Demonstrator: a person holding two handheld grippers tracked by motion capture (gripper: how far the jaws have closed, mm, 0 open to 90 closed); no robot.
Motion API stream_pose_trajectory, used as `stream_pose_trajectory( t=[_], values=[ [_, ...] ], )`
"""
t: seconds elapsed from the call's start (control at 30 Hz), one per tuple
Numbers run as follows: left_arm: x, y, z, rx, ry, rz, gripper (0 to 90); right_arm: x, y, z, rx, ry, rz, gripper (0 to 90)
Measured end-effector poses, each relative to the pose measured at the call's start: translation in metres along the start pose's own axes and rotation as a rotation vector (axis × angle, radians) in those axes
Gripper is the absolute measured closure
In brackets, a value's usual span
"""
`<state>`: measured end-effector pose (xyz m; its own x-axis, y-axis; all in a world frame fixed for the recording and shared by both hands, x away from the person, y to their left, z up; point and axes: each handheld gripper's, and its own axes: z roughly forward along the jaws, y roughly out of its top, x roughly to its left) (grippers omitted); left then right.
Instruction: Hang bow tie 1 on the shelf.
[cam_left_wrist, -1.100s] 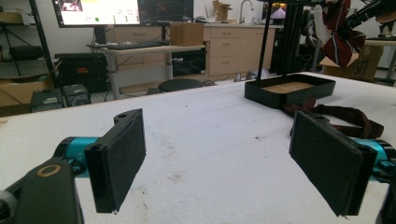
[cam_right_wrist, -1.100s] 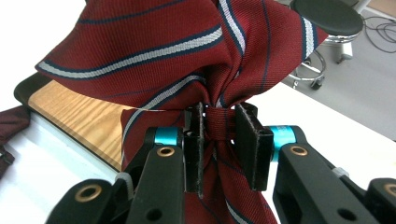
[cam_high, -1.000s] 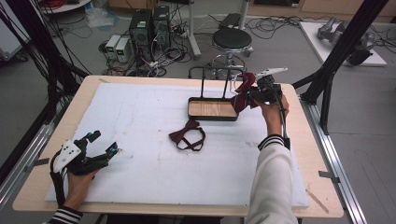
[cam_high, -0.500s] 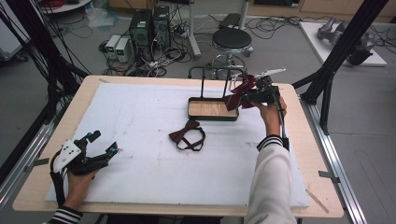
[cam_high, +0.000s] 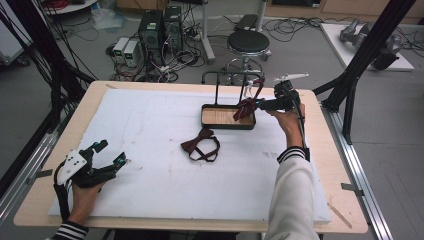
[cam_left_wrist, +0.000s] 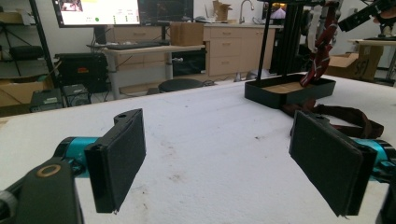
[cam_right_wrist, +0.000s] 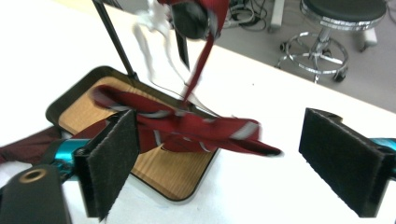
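A red striped bow tie (cam_right_wrist: 196, 126) hangs by its strap from the black rack (cam_high: 218, 86) and dangles over the wood-bottomed tray (cam_high: 206, 120); it is blurred. My right gripper (cam_right_wrist: 229, 154) is open, its pads wide apart on either side of the tie, with nothing clamped. From the high view, this right gripper (cam_high: 260, 103) points left at the red tie (cam_high: 246, 107). A dark maroon bow tie (cam_high: 201, 145) lies flat on the white mat. My left gripper (cam_high: 111, 152) rests open at the front left, far from both ties, pads (cam_left_wrist: 116, 158) apart over bare mat.
The white foam mat (cam_high: 150, 190) covers most of the wooden table (cam_high: 345, 190). A round stool (cam_high: 248, 42) and computer boxes (cam_high: 159, 27) stand on the floor beyond the far edge. Black frame posts (cam_high: 360, 65) rise at the right.
The red striped tie has swung left and lower, toward the tray. My right gripper has turned to point left behind it. The left gripper has stayed put.
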<state>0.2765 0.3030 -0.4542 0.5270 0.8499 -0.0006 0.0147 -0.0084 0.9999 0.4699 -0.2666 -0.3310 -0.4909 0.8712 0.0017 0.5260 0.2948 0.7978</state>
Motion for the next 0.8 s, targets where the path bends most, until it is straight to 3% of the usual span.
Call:
stream_pose_trajectory(
  t=[0.2,0.47,0.53,0.8],
  values=[
    [0.0,0.0,0.0,0.001,-0.001,-0.005,18.9,0.002,0.002,-0.01,-0.033,0.002,0.002,10.3],
    [0.001,0.0,0.0,-0.005,-0.006,-0.007,18.9,0.016,0.005,-0.042,-0.099,0.033,0.03,10.3],
    [0.0,0.0,0.0,-0.007,-0.006,-0.008,18.9,0.023,0.002,-0.049,-0.169,0.023,0.022,10.3],
    [0.001,0.0,0.0,-0.005,-0.008,-0.008,18.9,0.037,-0.012,-0.072,-0.224,0.02,0.003,10.3]
  ],
)
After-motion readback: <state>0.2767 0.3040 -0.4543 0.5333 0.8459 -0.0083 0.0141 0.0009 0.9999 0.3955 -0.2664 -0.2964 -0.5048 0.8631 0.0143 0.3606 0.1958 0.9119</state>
